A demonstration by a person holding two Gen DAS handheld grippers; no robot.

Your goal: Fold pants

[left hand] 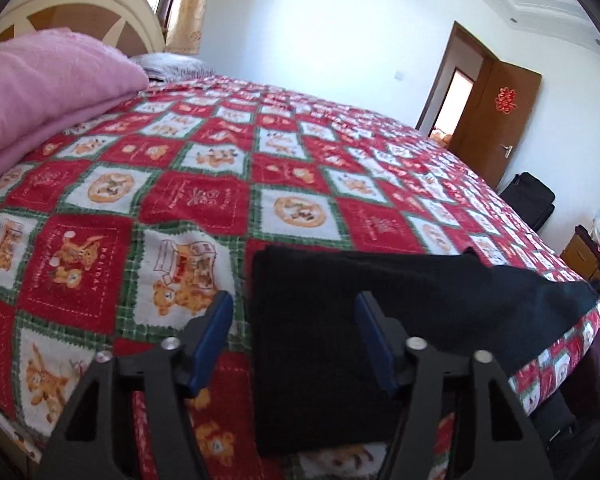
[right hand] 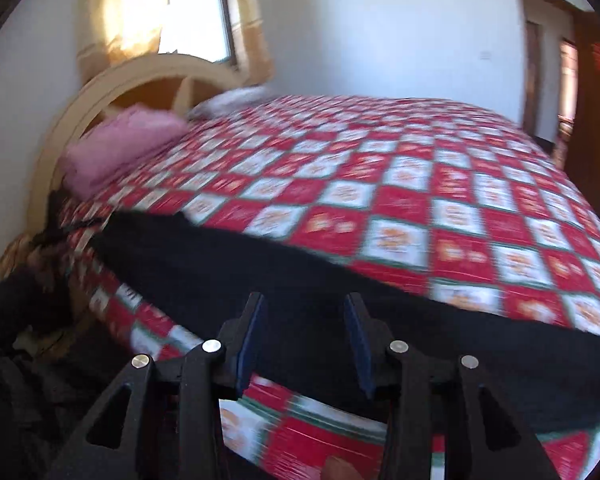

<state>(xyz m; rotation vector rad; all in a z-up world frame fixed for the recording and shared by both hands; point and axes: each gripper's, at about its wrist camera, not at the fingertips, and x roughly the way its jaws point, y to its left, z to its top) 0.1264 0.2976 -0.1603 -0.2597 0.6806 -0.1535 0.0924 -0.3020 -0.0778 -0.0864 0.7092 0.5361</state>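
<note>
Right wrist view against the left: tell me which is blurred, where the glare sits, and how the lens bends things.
Right wrist view: motion-smeared bedspread, window blown out, pants a flat black shape. Left wrist view: sharper, prints readable, mild glare on the wall; pants still detail-less. Both: fisheye bows the bed edges, dark corners; both grippers in focus, open.

White-walled bedroom (left hand: pixel 340 20), arched cream headboard (right hand: pixel 112 80), sunlit curtained window (right hand: pixel 196 12), open wooden door (left hand: pixel 496 116).
</note>
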